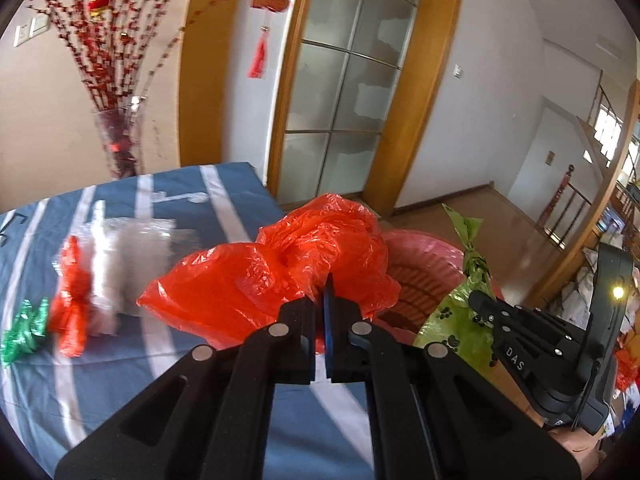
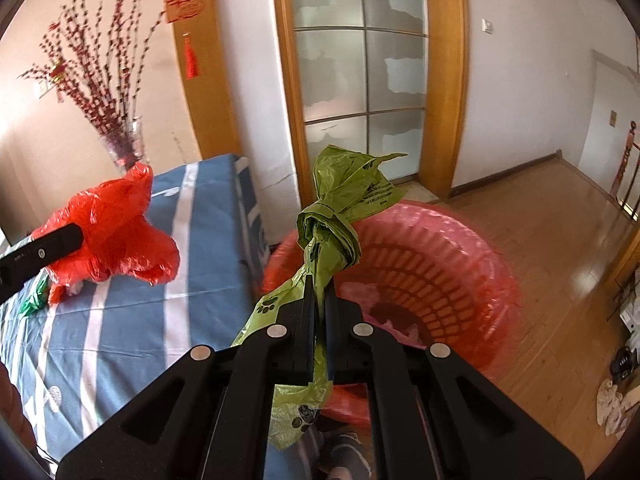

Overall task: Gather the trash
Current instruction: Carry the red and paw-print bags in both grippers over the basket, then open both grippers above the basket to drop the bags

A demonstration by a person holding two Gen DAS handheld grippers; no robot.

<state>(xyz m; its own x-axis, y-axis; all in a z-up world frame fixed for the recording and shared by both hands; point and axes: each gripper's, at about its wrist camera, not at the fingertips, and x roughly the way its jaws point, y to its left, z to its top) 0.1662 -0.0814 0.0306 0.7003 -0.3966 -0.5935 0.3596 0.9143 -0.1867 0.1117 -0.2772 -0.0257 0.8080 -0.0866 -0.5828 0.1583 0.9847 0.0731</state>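
Note:
My left gripper (image 1: 323,292) is shut on a crumpled red plastic bag (image 1: 280,264) and holds it above the table's right edge; the bag also shows in the right wrist view (image 2: 116,232). My right gripper (image 2: 319,284) is shut on a knotted green bag with paw prints (image 2: 332,216), held over the near rim of a pink bin-lined basket (image 2: 460,248). In the left wrist view the green bag (image 1: 460,316) and right gripper (image 1: 480,304) are at the right, by the basket (image 1: 420,256).
On the blue striped tablecloth (image 1: 200,392) lie a clear plastic bag (image 1: 128,252), a small red bag (image 1: 74,292) and a green foil scrap (image 1: 24,328). A glass vase of red branches (image 1: 118,140) stands at the table's far edge. Wooden floor (image 2: 540,248) lies right.

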